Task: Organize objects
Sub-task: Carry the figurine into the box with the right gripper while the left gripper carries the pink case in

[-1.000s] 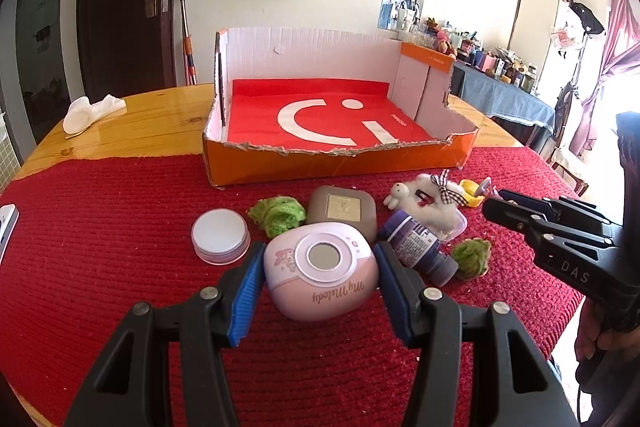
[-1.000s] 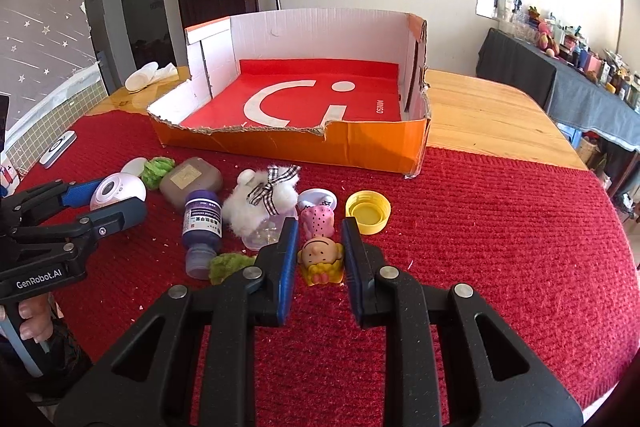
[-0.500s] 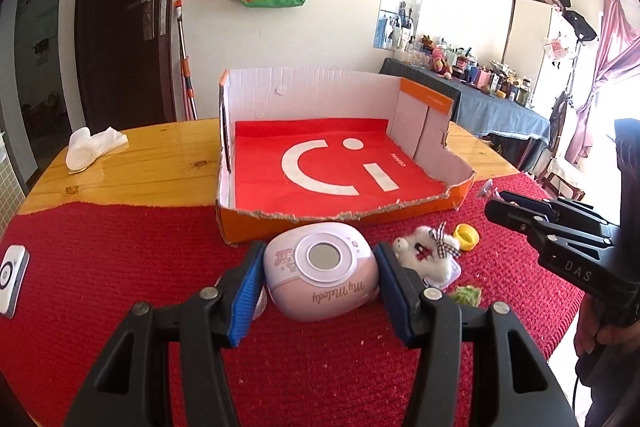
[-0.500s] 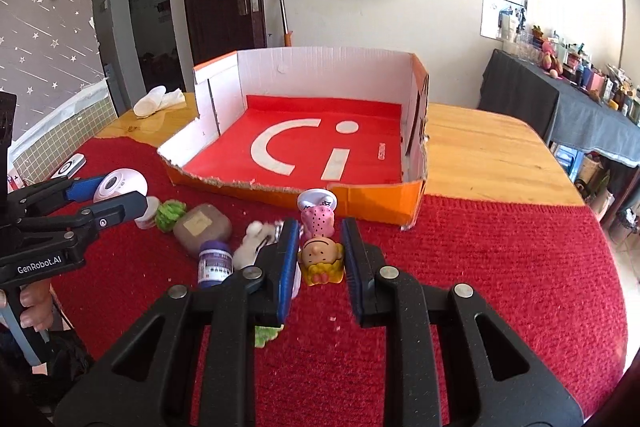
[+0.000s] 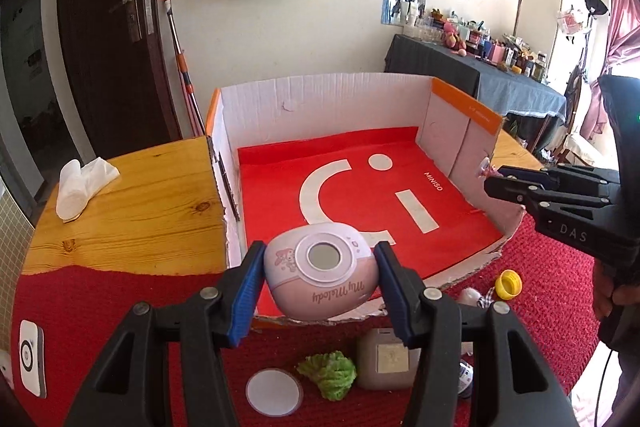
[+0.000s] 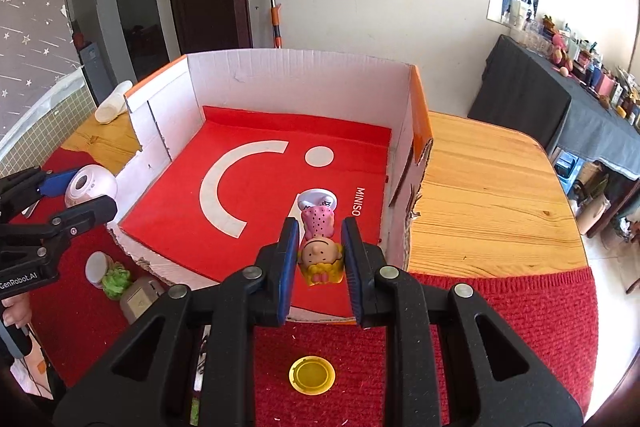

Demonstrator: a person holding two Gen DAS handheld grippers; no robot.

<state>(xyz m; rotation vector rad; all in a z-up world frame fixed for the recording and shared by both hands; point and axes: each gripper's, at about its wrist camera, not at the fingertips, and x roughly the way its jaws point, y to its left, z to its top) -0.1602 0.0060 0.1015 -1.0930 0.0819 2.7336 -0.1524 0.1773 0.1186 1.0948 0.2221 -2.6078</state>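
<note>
My left gripper point(image 5: 319, 281) is shut on a pink My Melody case point(image 5: 320, 271) and holds it above the torn front edge of the cardboard box point(image 5: 320, 99). My right gripper point(image 6: 320, 251) is shut on a small doll figure point(image 6: 321, 251) with a pink dress and yellow hair, held over the front right of the box's red floor point(image 6: 260, 195). In the right wrist view the left gripper point(image 6: 60, 203) with the pink case point(image 6: 90, 185) is at the box's left side. In the left wrist view the right gripper point(image 5: 500, 183) is by the box's right wall.
On the red cloth point(image 5: 100, 307) in front of the box lie a white round lid point(image 5: 274, 391), a green ball point(image 5: 330, 375), a brown square case point(image 5: 386, 359) and a yellow cap point(image 6: 312, 374). A white cloth point(image 5: 82, 183) lies on the wooden table.
Both grippers have risen and moved forward with their objects, from low over the red cloth to above the box's front edge.
</note>
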